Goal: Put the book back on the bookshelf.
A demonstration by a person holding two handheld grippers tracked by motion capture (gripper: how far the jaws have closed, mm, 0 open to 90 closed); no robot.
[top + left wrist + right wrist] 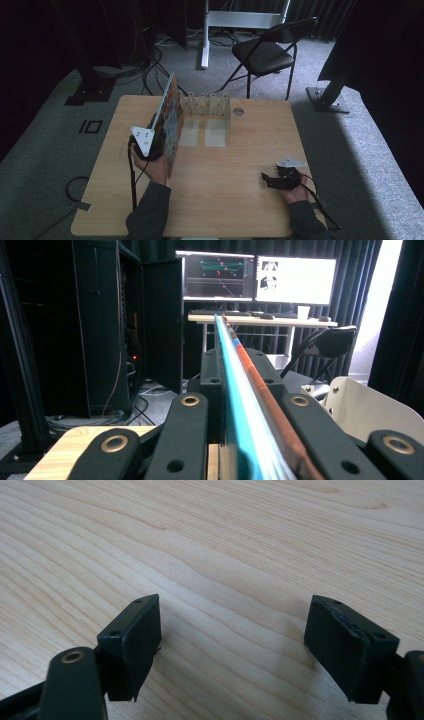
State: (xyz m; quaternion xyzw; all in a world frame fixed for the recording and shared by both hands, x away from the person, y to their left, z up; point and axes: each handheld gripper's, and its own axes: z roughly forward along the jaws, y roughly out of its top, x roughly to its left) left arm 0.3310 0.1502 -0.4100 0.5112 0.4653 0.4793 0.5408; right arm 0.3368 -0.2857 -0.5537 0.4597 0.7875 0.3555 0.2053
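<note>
Nearest the person, the right gripper [272,180] is rested on the wooden table [220,200], its jaws spread wide with nothing between them. Left of it and farther in, the left gripper [152,145] is clamped on a thin picture book [170,117], which is held upright on its edge. Just beyond the book, a clear slotted rack [210,107] is seen standing with its slots unoccupied.
</note>
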